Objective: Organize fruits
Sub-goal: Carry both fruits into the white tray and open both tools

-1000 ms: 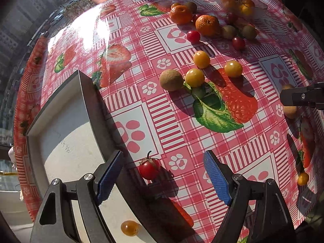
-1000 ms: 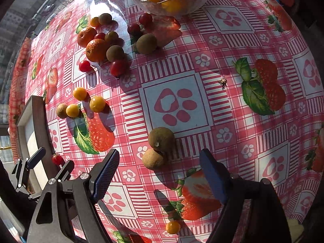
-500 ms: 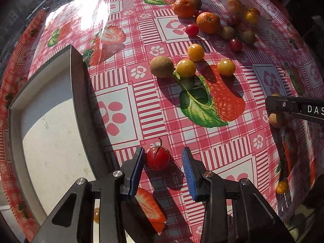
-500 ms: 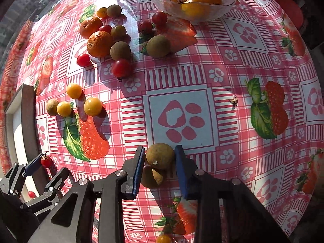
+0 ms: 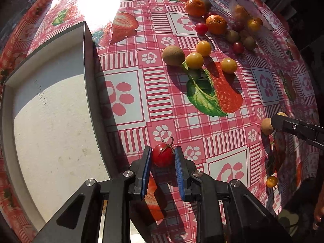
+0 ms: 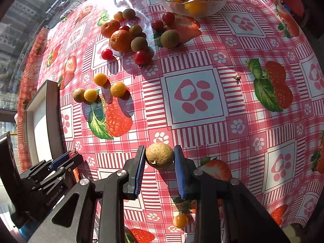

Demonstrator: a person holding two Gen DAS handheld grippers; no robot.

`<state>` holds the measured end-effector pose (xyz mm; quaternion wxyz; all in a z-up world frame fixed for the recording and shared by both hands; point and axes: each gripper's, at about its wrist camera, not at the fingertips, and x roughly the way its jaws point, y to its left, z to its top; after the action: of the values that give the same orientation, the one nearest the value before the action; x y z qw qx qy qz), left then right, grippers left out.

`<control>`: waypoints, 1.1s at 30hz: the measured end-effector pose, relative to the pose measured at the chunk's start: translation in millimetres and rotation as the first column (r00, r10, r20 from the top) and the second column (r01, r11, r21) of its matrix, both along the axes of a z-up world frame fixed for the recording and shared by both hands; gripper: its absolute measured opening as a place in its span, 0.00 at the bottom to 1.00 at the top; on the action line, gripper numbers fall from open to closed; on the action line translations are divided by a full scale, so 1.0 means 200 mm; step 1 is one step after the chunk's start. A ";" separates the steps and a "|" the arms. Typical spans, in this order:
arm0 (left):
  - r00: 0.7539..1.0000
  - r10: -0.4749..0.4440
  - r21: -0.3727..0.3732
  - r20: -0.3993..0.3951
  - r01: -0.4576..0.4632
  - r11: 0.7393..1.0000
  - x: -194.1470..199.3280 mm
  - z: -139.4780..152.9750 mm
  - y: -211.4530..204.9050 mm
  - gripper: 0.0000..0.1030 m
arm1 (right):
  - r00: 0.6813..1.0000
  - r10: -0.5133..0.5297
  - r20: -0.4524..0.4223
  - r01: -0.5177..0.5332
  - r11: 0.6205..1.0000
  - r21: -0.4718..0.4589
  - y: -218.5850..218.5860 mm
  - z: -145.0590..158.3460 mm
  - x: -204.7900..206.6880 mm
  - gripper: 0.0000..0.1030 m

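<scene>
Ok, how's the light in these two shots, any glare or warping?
Left wrist view: a blown-out patch of sun glare on the tablecloth, long hard shadows beside the tray. Right wrist view: milder sheen near the glass bowl. Both views bend the checks at the edges and stay sharp.

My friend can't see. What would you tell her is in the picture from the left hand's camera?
The left tongs pinch a red cherry tomato with a stem, just beside a grey tray with a white floor. Past them, yellow and red cherry tomatoes, brown round fruits and two tangerines lie scattered on a red checked strawberry tablecloth.
</scene>
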<state>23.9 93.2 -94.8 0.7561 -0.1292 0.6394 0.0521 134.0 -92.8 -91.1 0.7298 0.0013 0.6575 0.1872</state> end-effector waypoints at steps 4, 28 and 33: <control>1.000 0.004 -0.019 0.001 -0.004 1.000 -0.02 0.00 -0.02 0.23 | 1.000 0.002 -0.003 -0.002 1.000 0.017 0.01 0.02 -0.05 0.30; 0.981 0.138 -0.050 0.134 -0.132 0.990 -0.22 0.29 0.19 0.23 | 0.993 0.117 0.012 -0.117 0.992 0.037 0.23 0.18 -0.19 0.30; 0.975 0.176 -0.023 0.135 -0.175 0.984 -0.35 0.29 0.31 0.23 | 0.984 0.176 0.014 -0.177 0.983 0.048 0.39 0.21 -0.26 0.30</control>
<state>-46.5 154.3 -36.4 0.7899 -0.1925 0.5724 0.1064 81.7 -15.1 -49.3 0.7133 -0.0398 0.6466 0.2675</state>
